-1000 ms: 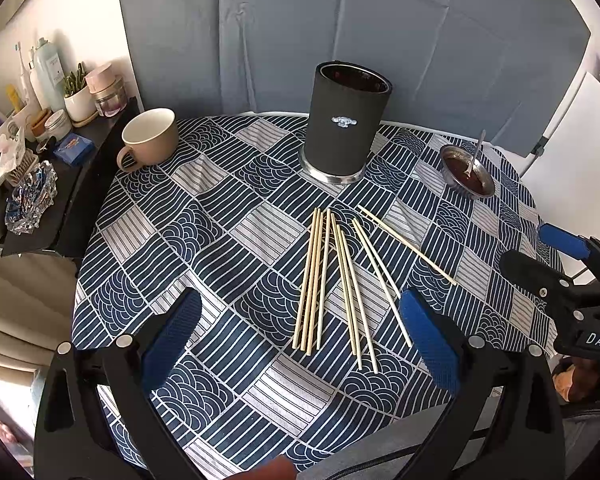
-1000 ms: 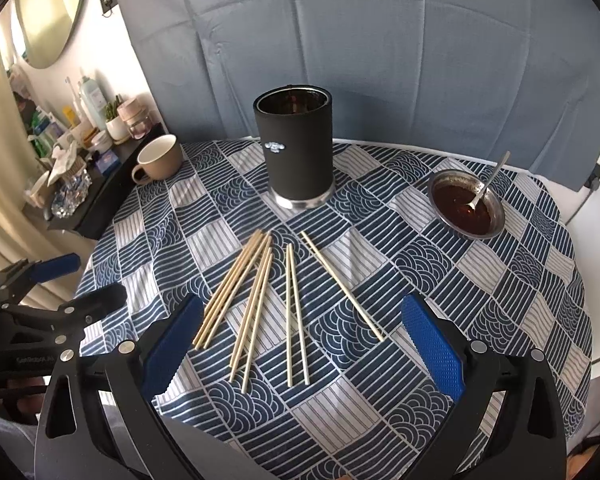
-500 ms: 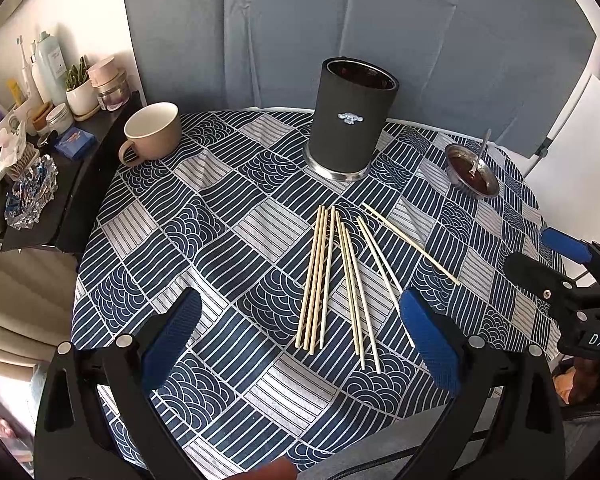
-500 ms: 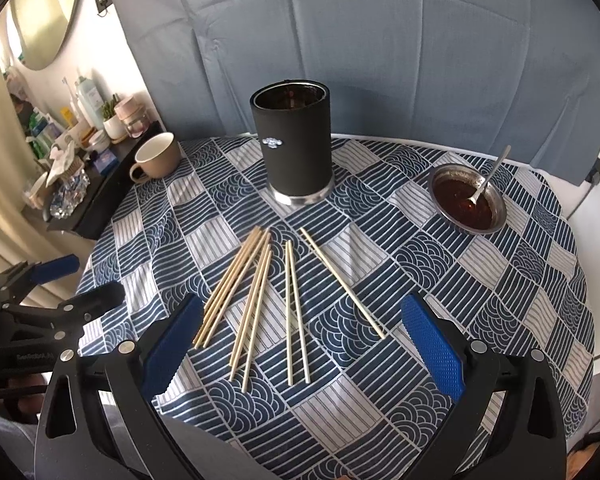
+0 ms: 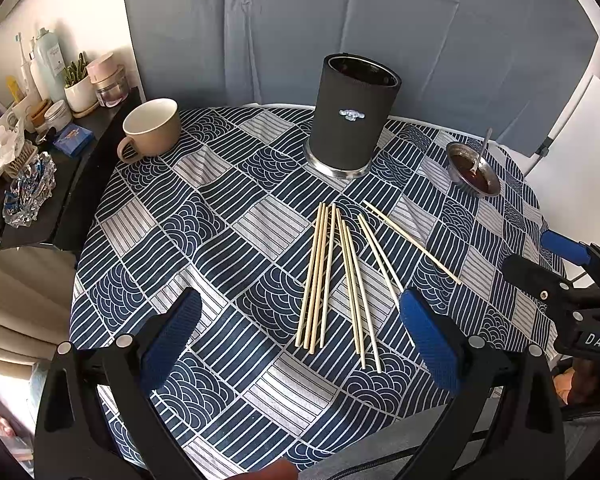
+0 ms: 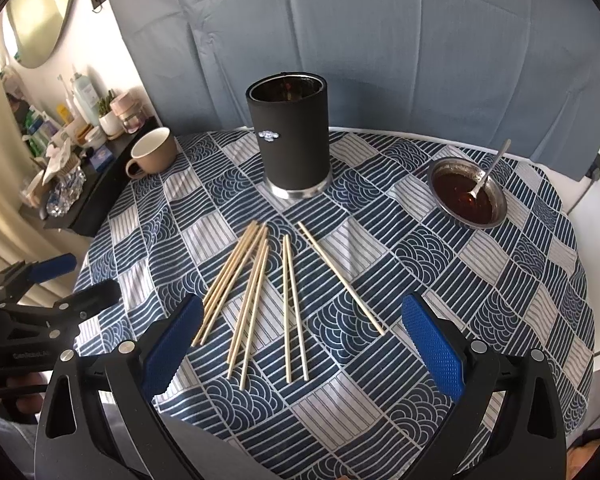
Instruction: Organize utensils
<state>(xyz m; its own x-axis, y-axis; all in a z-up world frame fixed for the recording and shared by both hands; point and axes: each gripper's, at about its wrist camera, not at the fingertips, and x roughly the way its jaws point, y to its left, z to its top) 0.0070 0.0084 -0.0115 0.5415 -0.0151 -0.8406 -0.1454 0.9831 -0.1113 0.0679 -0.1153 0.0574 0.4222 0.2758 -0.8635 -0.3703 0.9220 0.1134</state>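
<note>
Chopsticks (image 5: 340,276) loose on tablecloth; both tongs wide apart, empty.

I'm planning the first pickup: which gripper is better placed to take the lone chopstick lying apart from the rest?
Probably the right gripper: the lone chopstick ends just inside its right finger. For the left gripper, also open, it lies off to the right.

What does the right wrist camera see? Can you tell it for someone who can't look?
Wooden chopsticks lie loose on a blue patterned tablecloth, in front of an upright black holder. The open right gripper frames them, holding nothing; a beige mug sits left, a sauce bowl with a spoon right.
</note>
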